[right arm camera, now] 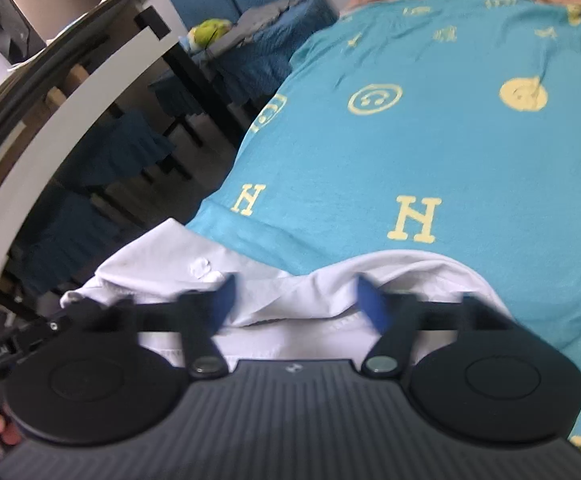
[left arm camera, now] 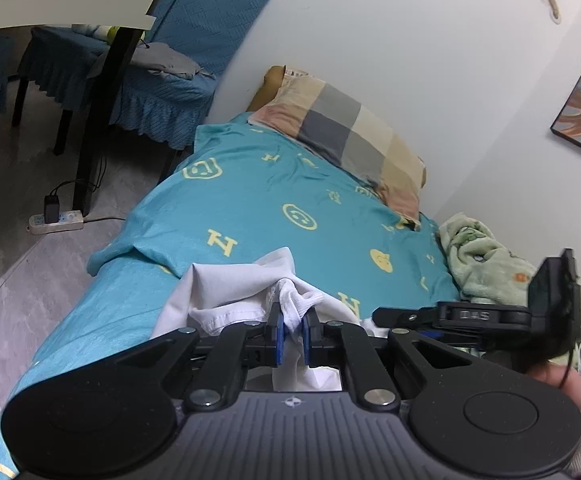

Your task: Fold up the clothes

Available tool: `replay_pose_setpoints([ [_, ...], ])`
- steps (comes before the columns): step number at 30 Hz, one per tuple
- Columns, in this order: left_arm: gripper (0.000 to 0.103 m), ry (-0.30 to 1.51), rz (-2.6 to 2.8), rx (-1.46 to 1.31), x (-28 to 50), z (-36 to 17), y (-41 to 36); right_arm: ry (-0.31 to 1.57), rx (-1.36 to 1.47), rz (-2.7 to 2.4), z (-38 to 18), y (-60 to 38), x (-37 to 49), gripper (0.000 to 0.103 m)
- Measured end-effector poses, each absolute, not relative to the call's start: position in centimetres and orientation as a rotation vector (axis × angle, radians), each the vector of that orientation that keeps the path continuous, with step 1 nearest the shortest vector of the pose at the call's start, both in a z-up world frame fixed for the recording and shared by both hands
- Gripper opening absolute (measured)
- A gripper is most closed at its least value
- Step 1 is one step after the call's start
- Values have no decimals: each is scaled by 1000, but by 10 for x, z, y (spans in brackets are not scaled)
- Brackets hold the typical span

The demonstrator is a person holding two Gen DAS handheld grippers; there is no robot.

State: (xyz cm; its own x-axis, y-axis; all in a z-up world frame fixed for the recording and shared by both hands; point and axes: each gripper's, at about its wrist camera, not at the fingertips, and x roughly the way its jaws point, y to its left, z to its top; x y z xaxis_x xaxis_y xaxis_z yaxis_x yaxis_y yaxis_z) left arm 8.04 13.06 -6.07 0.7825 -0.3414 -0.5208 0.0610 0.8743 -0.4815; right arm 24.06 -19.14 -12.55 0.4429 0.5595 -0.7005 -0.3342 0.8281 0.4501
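Left tongs (left arm camera: 291, 322) pinch the white shirt (left arm camera: 226, 292) on the bed (left arm camera: 250, 200); right tongs (right arm camera: 293, 300) are spread over it; pillow (left arm camera: 346, 136) and blanket (left arm camera: 486, 264) lie beyond

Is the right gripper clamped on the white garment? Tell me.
No: in the right wrist view the right gripper has its jaws spread wide over the white garment.

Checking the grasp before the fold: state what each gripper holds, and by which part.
The left gripper is shut on a bunched fold of the white garment. The right gripper is open over it, holding nothing.
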Motion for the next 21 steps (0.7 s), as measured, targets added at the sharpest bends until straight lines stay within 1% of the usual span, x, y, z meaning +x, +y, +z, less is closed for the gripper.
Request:
replay_pose_setpoints([
  [5,10,630,-210,-456,81,-59,127,962,186,571,-127,-182,234,72],
  [6,10,628,-211,-458,80,-58,127,961,171,573,-128,-180,232,65],
  [7,10,626,-212,-460,79,-58,127,961,156,574,-128,-178,231,63],
  [8,10,623,-213,-462,78,-57,127,960,141,576,-128,-176,230,55],
  [9,10,621,-219,-465,77,-57,127,960,125,578,-129,-174,228,41],
  [11,10,619,-237,-468,75,-56,127,998,136,579,-139,-167,239,30],
  [13,10,620,-254,-459,73,-56,126,997,157,559,-145,-163,246,28],
  [19,10,663,-291,-389,78,-62,114,875,228,451,-159,-169,261,28],
  [21,10,680,-287,-348,83,-69,108,862,241,412,-165,-175,265,27],
])
